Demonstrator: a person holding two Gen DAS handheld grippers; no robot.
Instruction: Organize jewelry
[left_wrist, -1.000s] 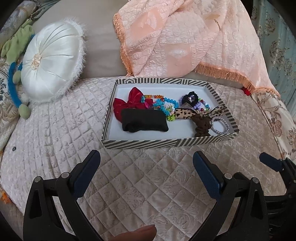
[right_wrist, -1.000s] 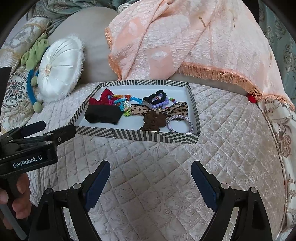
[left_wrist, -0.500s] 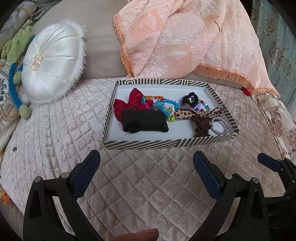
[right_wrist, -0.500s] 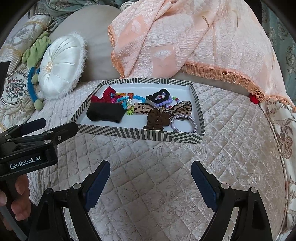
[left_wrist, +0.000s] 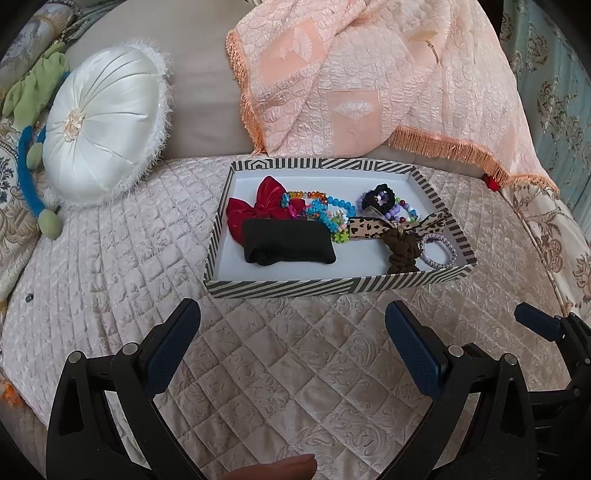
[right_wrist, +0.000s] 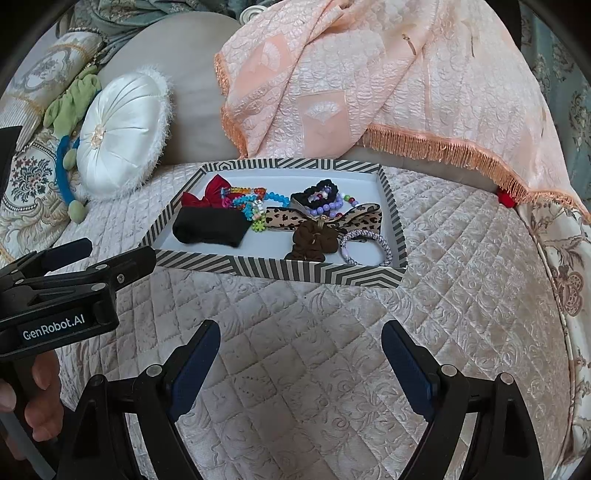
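Nearest to each camera, both claws hang released and empty over the quilted bed cover. The left claw has its blue pads spread wide with only quilting between them, and the right claw stands the same way. In the right wrist view the left claw shows side-on at the left edge, with the hand that carries it wrapped round the handle.

Just beyond the fingertips sits the striped tray, which rests on the cover and holds the whole jumble. A black folded cloth lies towards the near left, half over a red bow. Beside them runs a tangle of bright beaded bracelets. Farther right are a leopard-print bow, a brown scrunchie, a sparkly hair tie against the right wall, and a black scrunchie with purple beads behind.

The risk lies in that tangle (everything overlaps). A pinch at one bracelet could drag its neighbours or the leopard ribbon along with it. The tray looks light and sits on soft padding, so a push on its near wall may tip or slide it.

Behind stand a white round cushion and a peach fringed throw.
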